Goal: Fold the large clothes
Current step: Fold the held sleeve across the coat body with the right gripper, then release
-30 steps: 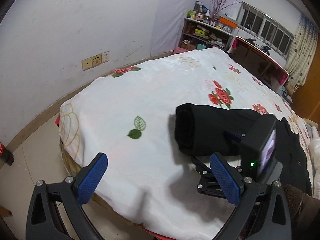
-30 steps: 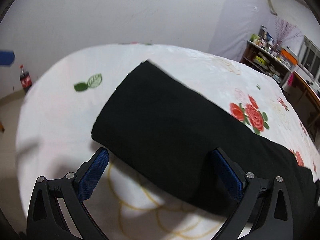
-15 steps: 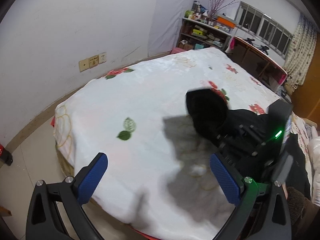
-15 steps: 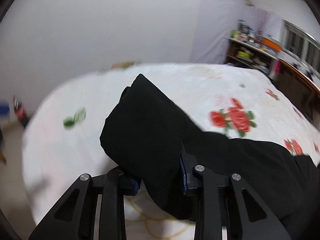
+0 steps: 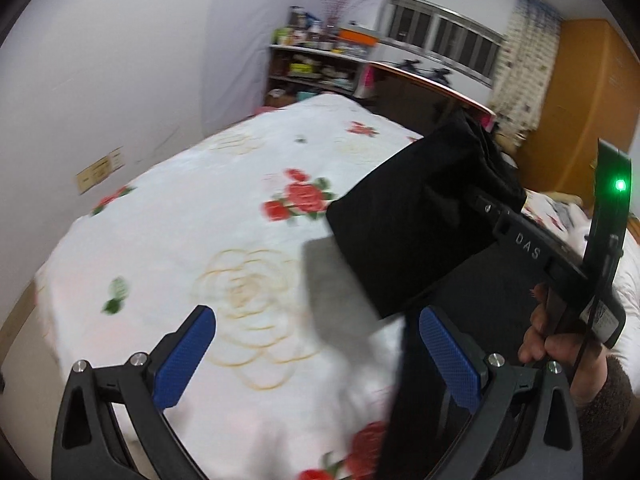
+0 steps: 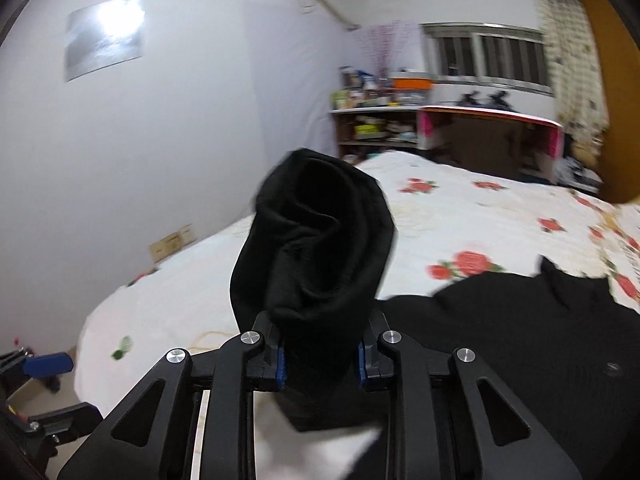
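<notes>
Fold under way: black garment [image 6: 316,240] end lifted off bed [image 5: 224,240], fold not yet laid down.

Right tongs [image 6: 320,360] closing, pads pressing a bunched end of the garment, which stands up clear of the floral bedspread; rest of garment lies flat on bed at right. Left tongs [image 5: 316,356] wide, nothing between them, hovering over bedspread beside the raised cloth. Judged remaining: carry lifted end across, lay it down, smooth, likely further folds. Containers: shelf [image 6: 376,120] at far wall holds assorted bottles and boxes, too blurred to identify; none concerns the task.
</notes>
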Available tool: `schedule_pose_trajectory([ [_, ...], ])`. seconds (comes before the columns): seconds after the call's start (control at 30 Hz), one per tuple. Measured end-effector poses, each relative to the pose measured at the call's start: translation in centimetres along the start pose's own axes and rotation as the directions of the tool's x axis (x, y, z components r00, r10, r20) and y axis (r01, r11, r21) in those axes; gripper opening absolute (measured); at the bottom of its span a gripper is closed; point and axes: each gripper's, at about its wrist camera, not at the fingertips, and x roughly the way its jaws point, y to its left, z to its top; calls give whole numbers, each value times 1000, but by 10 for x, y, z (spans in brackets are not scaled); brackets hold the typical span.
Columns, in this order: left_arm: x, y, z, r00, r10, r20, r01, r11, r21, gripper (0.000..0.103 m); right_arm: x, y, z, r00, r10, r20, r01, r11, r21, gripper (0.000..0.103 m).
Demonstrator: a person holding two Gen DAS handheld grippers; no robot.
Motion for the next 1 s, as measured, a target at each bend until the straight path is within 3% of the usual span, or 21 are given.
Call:
schedule_pose_trajectory([
  [0.2,35,-55,20,995,-96,-12,97,994,43,103,-20,-65,-3,997,-80,10,78,993,87,24],
  [0.4,80,-99,34,990,-130,-55,134,988,79,103,-33,-123,-3,989,-146,16,141,976,167,23],
  [0.7,129,-149,39,990,-113,-79,122,986,114,103,-52,-199,-22,968,-253,2,242,929,280,23],
  [1.0,173,-189,33,988,-76,-133,99,980,175,103,-54,-248,-58,945,-315,-86,326,885,332,23],
])
